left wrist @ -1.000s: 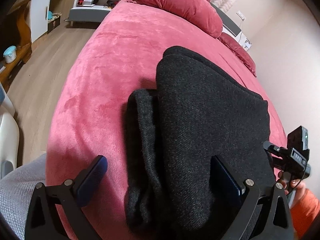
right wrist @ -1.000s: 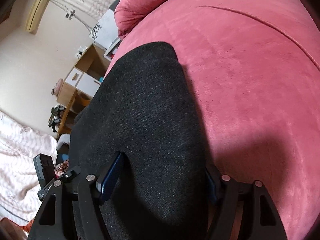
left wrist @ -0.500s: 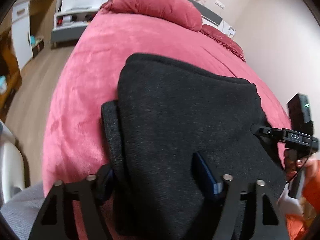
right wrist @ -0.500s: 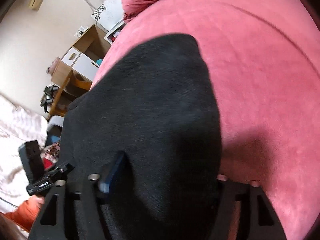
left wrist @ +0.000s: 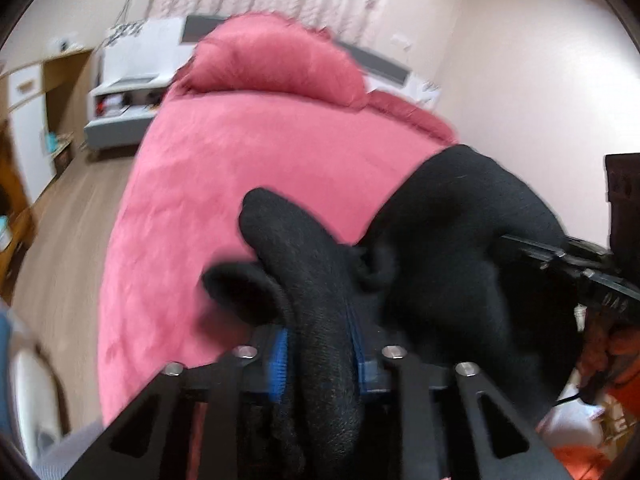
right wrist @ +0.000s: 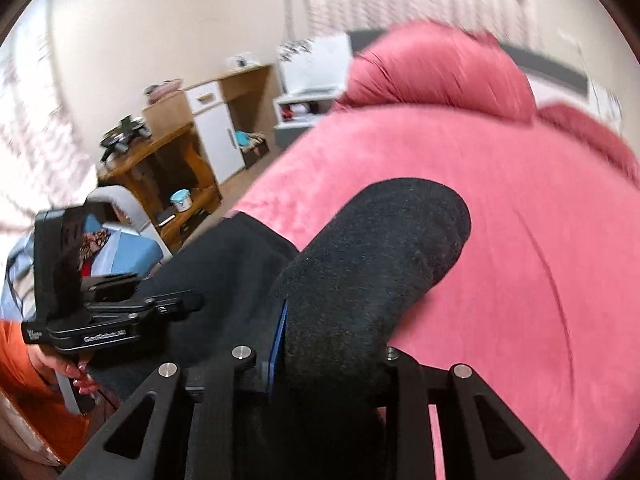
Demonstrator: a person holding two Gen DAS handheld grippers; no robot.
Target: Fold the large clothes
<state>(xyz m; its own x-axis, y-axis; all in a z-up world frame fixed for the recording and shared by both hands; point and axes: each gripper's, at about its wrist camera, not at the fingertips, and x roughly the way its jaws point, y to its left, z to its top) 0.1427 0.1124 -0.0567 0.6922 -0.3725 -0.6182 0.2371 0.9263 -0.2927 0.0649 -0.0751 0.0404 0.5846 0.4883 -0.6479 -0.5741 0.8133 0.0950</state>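
Note:
A thick black knit garment (left wrist: pixel 460 240) hangs bunched above the pink bed (left wrist: pixel 260 160), held up by both grippers. My left gripper (left wrist: pixel 320 360) is shut on one fold of it, and the blue pads (left wrist: pixel 282 360) press the cloth from both sides. In the right wrist view another thick fold of the garment (right wrist: pixel 380 248) sticks out forward from my right gripper (right wrist: pixel 332 352). Its jaws are still closing, with the cloth squeezed between them; one blue pad (right wrist: pixel 278 344) shows and the other is hidden. Each gripper's body shows in the other's view, its fingers buried in cloth.
A pink pillow (left wrist: pixel 280 64) lies at the head of the bed (right wrist: pixel 540 200). Left of the bed are wood floor (left wrist: pixel 68 240), a grey and white nightstand (left wrist: pixel 120 112), a white cabinet and a wooden shelf unit (right wrist: pixel 160 168). A pale wall (left wrist: pixel 520 80) runs along the right. An orange sleeve (right wrist: pixel 24 380) is at the edge.
Both grippers have closed from open onto the garment's near edge and risen with it. The flat folded garment is now bunched and lifted off the bed. Both views have tilted up.

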